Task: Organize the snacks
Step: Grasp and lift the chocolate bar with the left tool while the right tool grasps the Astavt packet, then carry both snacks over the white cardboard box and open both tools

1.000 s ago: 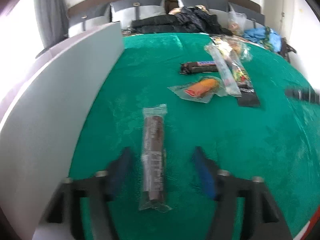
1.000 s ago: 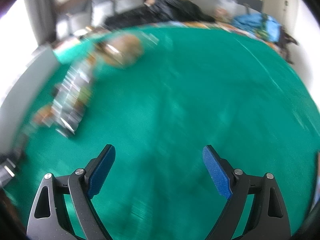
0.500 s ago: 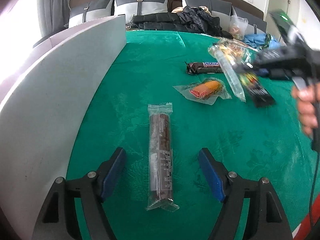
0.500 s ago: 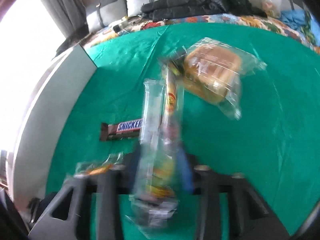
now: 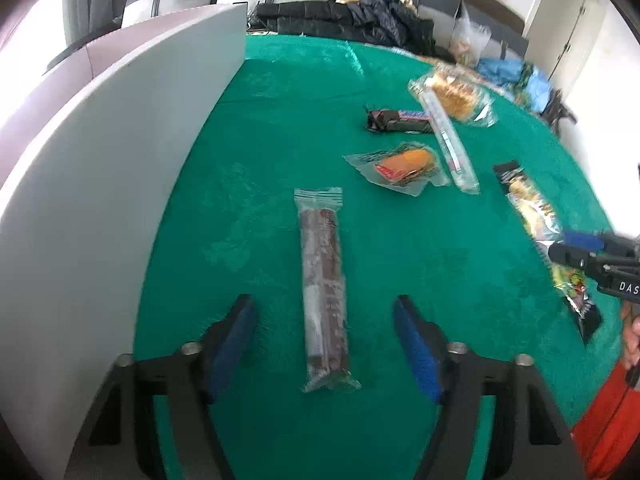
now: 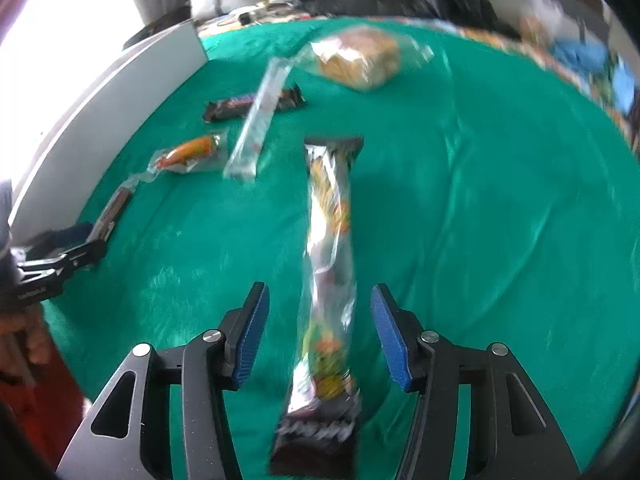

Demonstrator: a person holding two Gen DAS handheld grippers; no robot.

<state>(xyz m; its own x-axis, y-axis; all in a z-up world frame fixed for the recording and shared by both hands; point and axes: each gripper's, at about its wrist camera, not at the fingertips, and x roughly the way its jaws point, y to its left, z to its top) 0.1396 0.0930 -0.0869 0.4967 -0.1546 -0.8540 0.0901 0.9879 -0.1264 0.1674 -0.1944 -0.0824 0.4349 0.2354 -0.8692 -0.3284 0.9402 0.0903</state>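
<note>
A chocolate roll in a clear wrapper [image 5: 323, 276] lies lengthwise on the green cloth [image 5: 260, 140], between the jaws of my left gripper [image 5: 322, 300]. Those jaws are closing and the pads stand clear of the wrapper. In the right wrist view a long foil snack pack [image 6: 330, 240] lies flat between the jaws of my right gripper [image 6: 319, 288], which are opening, with a gap on each side. Further back lie a Snickers bar [image 5: 400, 120], an orange snack in clear wrap [image 5: 404, 162], a long clear stick pack [image 5: 448, 140] and a bagged bread [image 5: 456, 94].
A tall white board [image 5: 100, 160] runs along the left edge of the cloth. Behind the table stand cushions, dark clothing and bags. A hand and red sleeve [image 5: 612, 420] show at the right edge. Bare green cloth spreads right of the foil pack [image 6: 480, 220].
The right gripper, shut on the foil pack half a second ago, has set it down apart from the pile and opened. The left jaws have narrowed around the chocolate roll.
</note>
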